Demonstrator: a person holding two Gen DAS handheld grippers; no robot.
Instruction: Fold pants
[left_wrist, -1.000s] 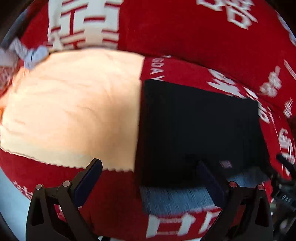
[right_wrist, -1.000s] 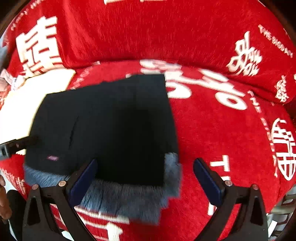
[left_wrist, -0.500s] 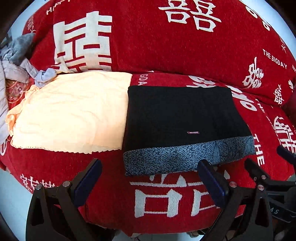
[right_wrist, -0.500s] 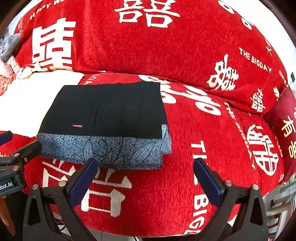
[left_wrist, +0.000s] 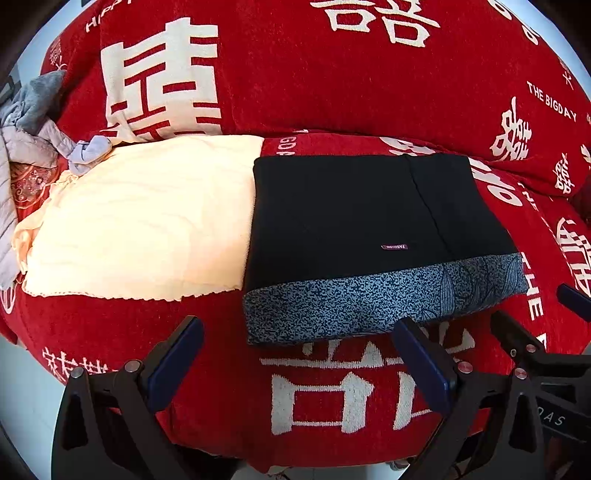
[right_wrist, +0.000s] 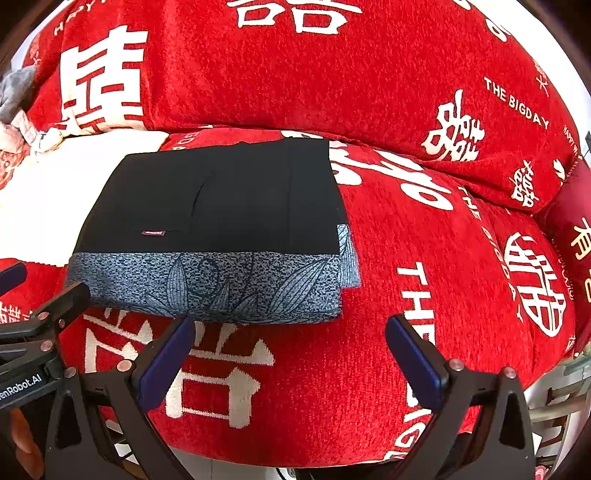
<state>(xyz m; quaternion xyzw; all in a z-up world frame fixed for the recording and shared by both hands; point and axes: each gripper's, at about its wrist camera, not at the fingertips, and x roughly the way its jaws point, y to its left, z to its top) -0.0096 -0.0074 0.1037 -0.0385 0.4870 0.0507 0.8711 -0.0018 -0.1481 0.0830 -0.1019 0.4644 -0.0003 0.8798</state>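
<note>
The pants (left_wrist: 354, 221) lie folded into a flat rectangle on the red sofa seat, black on top with a blue-grey patterned band (left_wrist: 376, 302) along the near edge. The right wrist view shows the same bundle (right_wrist: 221, 206) up and to the left. My left gripper (left_wrist: 299, 354) stands open, clear of the cloth and just in front of the patterned band. My right gripper (right_wrist: 291, 350) is open too, a little before the bundle's near right corner, holding nothing. The other gripper's fingers show at each view's edge.
A cream cloth (left_wrist: 140, 218) lies beside the pants on the left. Grey and patterned clothes (left_wrist: 26, 133) are heaped at the far left. The red sofa backrest (right_wrist: 295, 74) with white characters rises behind. Floor shows below the seat's front edge (left_wrist: 22, 398).
Both grippers have pulled back toward me from over the folded pants, so the whole bundle now lies in view ahead of the fingertips. The pants stay still.
</note>
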